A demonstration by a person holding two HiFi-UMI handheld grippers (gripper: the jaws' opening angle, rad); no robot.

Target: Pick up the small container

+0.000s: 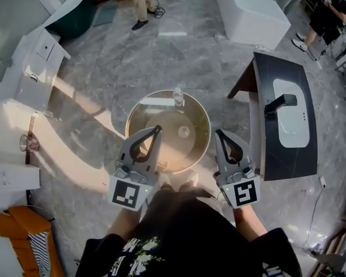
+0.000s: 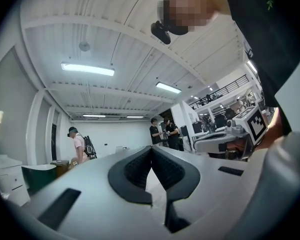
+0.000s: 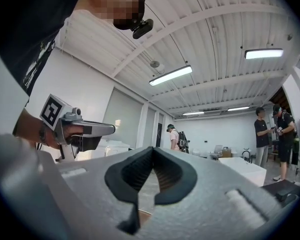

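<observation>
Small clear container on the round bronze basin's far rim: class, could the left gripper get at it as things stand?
Probably yes: only the open bowl of the round bronze basin lies between the left gripper and the small clear container. Its fingers are shut, though, and would need opening first.

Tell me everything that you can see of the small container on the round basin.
The small container is a little clear bottle or jar, glass or plastic by its look, with a narrower top. It stands upright on the far rim of the round golden basin, just right of a white strip. Nothing else touches it. It is too small to show a label or contents.
</observation>
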